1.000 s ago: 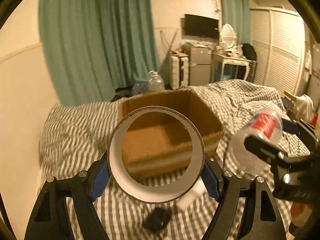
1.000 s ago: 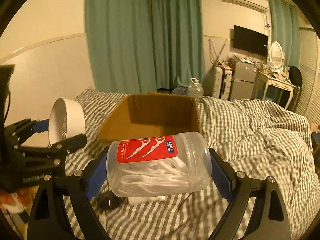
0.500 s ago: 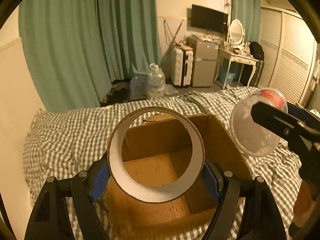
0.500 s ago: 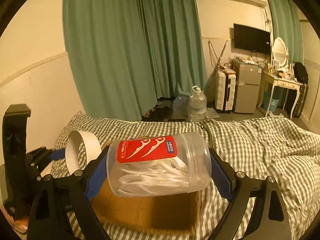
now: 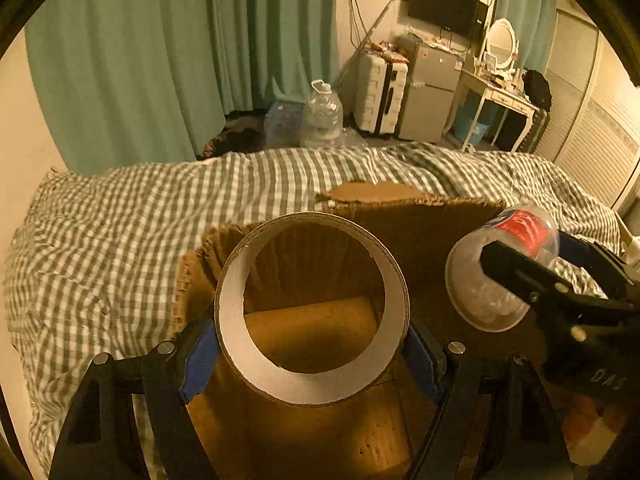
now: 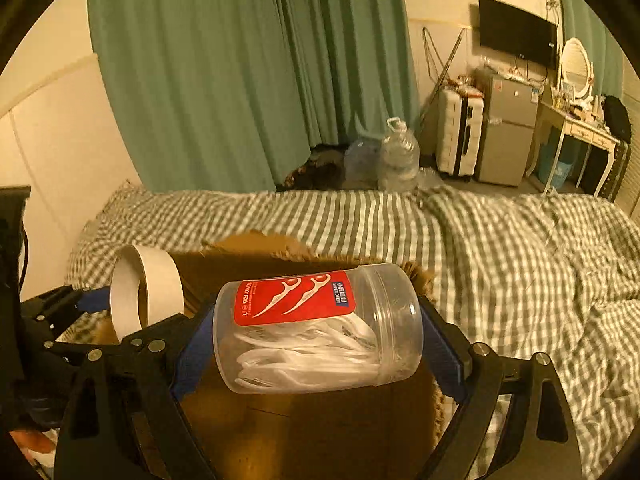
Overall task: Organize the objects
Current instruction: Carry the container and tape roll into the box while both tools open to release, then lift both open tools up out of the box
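Observation:
My left gripper is shut on a cardboard tape roll, white on its face, held over the open cardboard box. The roll also shows in the right wrist view. My right gripper is shut on a clear plastic jar of floss picks with a red label, lying sideways between the fingers above the box. The jar shows in the left wrist view to the right of the roll.
The box sits on a bed with a green-and-white checked cover. Beyond the bed are green curtains, water jugs, a white suitcase, a small fridge and a dressing table.
Both grippers have moved forward and down over the box with their loads. The box's inside now fills the lower part of both views.

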Demonstrator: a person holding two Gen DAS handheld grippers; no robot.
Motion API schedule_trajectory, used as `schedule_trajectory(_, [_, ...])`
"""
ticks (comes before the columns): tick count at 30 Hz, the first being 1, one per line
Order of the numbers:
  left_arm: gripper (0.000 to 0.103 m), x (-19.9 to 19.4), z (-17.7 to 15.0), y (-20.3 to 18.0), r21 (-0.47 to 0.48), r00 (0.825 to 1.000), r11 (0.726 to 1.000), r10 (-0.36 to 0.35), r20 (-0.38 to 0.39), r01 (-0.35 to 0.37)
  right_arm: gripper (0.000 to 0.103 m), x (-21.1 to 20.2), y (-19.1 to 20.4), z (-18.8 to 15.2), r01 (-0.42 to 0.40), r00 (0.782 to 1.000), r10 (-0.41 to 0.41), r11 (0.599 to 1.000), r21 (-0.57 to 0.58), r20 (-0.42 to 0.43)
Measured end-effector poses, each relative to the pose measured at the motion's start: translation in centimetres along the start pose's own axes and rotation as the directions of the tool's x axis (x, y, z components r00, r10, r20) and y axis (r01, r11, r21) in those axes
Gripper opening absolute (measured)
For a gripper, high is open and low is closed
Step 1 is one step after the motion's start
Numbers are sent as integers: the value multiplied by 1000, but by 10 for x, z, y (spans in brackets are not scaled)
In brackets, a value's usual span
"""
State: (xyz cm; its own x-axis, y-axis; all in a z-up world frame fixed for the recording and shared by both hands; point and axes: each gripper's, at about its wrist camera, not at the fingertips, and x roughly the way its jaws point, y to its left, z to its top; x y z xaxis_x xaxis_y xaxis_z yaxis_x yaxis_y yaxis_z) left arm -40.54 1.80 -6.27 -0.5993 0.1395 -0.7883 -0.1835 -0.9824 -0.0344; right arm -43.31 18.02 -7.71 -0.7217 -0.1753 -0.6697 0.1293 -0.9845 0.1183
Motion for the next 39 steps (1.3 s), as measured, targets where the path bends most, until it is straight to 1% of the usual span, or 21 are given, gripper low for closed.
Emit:
schedule_trajectory(2, [81,4,-2,-3,8,1000,1000,8,-3,-8,90,4,-2,-4,-3,1000,3,1000,-2,-7])
schedule_trajectory(4, [81,7,-4,-2,-7,1000,1000,7,-7,-8,90,6,-3,-6,-27,999,28,1000,8,-19])
schedule_trajectory(7, [82,11,-4,-2,-22,1000,1000,-5,-25,5,90,5,-4,-7,-38,999,38,999,24,-21])
schedule_trajectory(9, [82,10,-7,-1,-30,999,999,-27,-23,27,91,-1,-1,-8,-45,999,45,999,24,-11])
schedule_trajectory(11, [87,9,-7,1,-49,997,996,-73,-21,72,92,-6,-2,-8,-45,999,45,998,33,-1])
schedule_trajectory(12, [95,7,-8,1,-60,996,995,-82,-17,81,93,-8,-3,-8,-49,999,49,998,43,7])
schedule_trajectory(13, [100,4,-8,2,-70,997,995,-78,-3,77,96,-13,-6,-7,-47,999,46,997,60,22])
schedule_trajectory(14, [100,-1,-9,3,-71,997,995,-72,10,72,100,-18,-9,-7,-39,999,37,996,75,38])
schedule_trajectory(19, [100,-24,-9,2,-59,998,996,-58,28,60,101,-52,-10,3,-10,996,3,997,71,93])
schedule_trajectory(22, [100,-52,-10,-1,-46,997,997,-54,64,57,101,-80,0,6,11,994,-15,999,39,112])
schedule_trajectory(26, [100,-101,-4,-11,-22,993,999,-34,116,36,101,-123,17,8,54,989,-52,998,-11,139])
schedule_trajectory(28, [100,-133,-2,-13,-3,987,1000,-27,156,28,101,-148,23,10,75,986,-71,997,-17,149])
schedule_trajectory(31, [100,-178,1,-19,14,977,1000,-11,211,9,101,-190,34,11,102,977,-94,994,-35,189])
schedule_trajectory(33, [101,-207,0,-21,14,972,1000,-16,234,12,101,-219,42,11,114,970,-101,992,-50,219])
schedule_trajectory(35, [101,-235,-2,-23,21,968,999,-36,249,32,101,-250,51,8,120,964,-101,991,-63,244])
schedule_trajectory(37, [102,-258,-7,-23,29,965,999,-51,259,45,101,-275,59,3,122,960,-99,990,-73,262])
schedule_trajectory(39, [102,-282,-14,-22,25,957,998,-55,283,50,101,-299,62,-1,128,956,-100,988,-85,277])
